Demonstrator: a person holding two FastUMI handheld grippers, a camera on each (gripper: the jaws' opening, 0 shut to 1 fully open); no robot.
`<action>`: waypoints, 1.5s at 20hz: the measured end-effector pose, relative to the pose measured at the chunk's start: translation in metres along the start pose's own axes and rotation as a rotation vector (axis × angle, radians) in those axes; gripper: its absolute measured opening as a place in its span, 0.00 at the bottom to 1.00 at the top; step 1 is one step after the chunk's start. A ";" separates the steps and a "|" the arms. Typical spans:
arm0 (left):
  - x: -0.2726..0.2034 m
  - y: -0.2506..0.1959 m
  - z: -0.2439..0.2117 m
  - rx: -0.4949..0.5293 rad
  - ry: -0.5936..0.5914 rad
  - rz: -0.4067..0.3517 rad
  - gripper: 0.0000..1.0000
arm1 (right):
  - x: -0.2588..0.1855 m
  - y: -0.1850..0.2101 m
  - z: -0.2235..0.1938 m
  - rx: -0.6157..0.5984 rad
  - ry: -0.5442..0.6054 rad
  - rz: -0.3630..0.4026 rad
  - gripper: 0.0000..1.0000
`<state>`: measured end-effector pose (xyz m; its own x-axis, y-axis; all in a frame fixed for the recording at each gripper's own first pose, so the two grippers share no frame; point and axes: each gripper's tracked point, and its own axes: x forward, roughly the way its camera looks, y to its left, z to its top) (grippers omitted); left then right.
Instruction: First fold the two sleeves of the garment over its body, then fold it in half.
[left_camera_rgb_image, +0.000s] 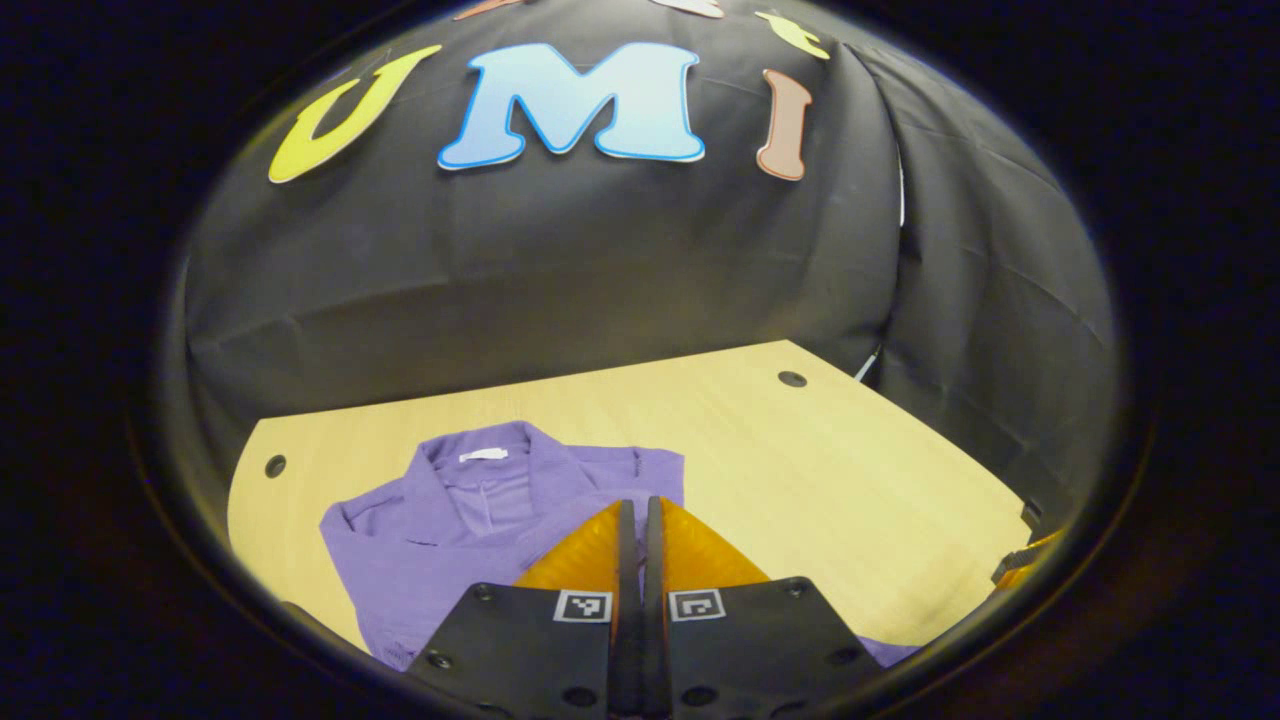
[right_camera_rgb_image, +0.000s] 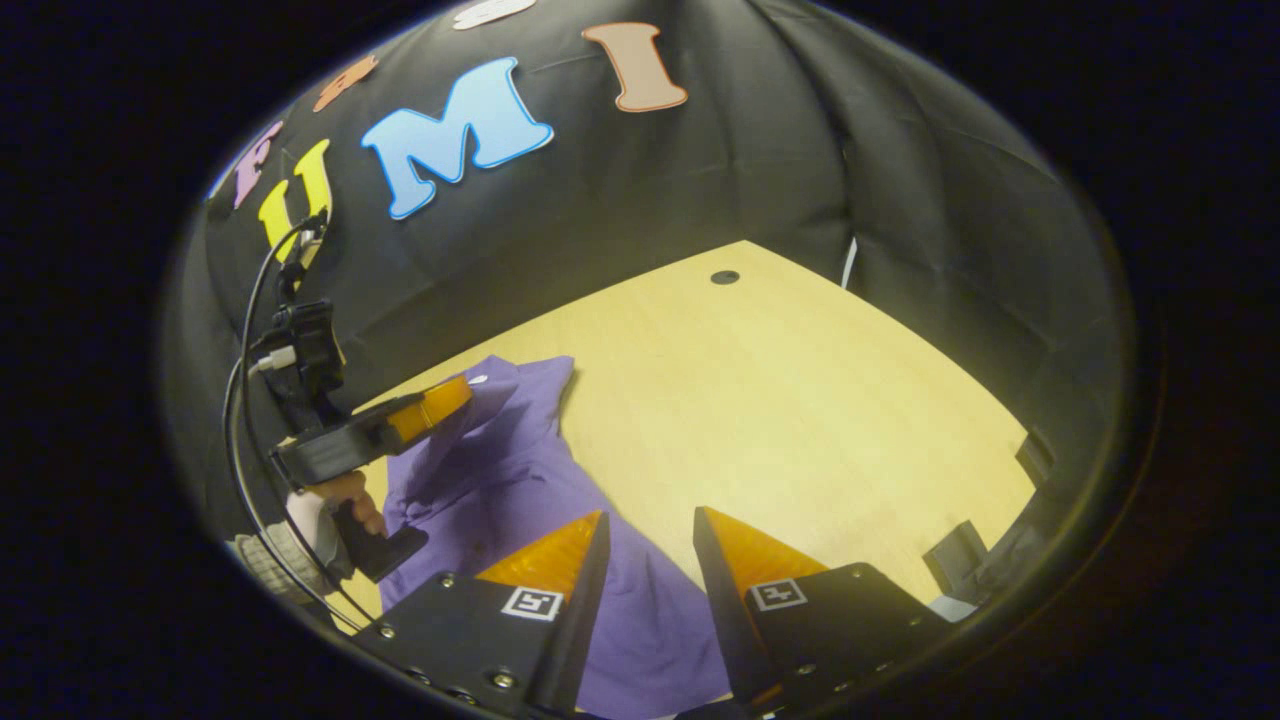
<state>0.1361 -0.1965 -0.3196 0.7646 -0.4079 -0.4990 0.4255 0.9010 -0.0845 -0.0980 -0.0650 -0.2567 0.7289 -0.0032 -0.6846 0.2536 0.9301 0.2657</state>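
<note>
Left gripper view, garment: the purple garment (left_camera_rgb_image: 470, 520) lies flat on the wooden table (left_camera_rgb_image: 800, 470), in the lower left of the frame. Its collar, with a small white label, points toward the booth wall at the top.

Left gripper view, sleeve area: the fabric at the left edge of the garment looks already folded inward, but I cannot tell exactly how the sleeve lies.

Left gripper view, left gripper: the left gripper (left_camera_rgb_image: 637, 515) is at the bottom centre of the frame. Its two fingers stand together, with only a thin dark line between them. I see no fabric between them. The tips are over the right part of the garment, and I cannot tell if they touch it.

Left gripper view, table: the bare wood takes the right half of the frame, with a dark round hole near the far corner.

Right gripper view, other gripper: at the left of the frame a hand (right_camera_rgb_image: 350, 495) holds the left gripper by its handle, with cables going up from it. It is above the garment, its fingers pointing to the right.

Right gripper view, garment: the purple garment (right_camera_rgb_image: 500, 470) runs from the centre left down to the bottom centre.

Right gripper view, right gripper: the right gripper (right_camera_rgb_image: 650, 520) is at the bottom centre. Its fingers are clearly apart, holding nothing, and the purple fabric shows in the gap between them.

Right gripper view, table: bare wood fills the centre and right.
</note>
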 end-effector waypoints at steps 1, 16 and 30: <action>0.004 0.000 -0.003 0.004 0.011 0.013 0.07 | -0.001 -0.003 0.002 0.001 -0.002 0.000 0.53; -0.025 0.035 -0.025 0.053 0.045 0.096 1.00 | 0.016 0.008 -0.016 -0.061 0.062 0.073 0.53; -0.171 0.113 -0.130 0.026 0.176 0.252 1.00 | 0.043 0.044 -0.078 -0.243 0.245 0.181 0.53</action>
<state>-0.0095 -0.0060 -0.3559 0.7527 -0.1385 -0.6436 0.2472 0.9655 0.0813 -0.1048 0.0042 -0.3275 0.5670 0.2298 -0.7910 -0.0445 0.9675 0.2491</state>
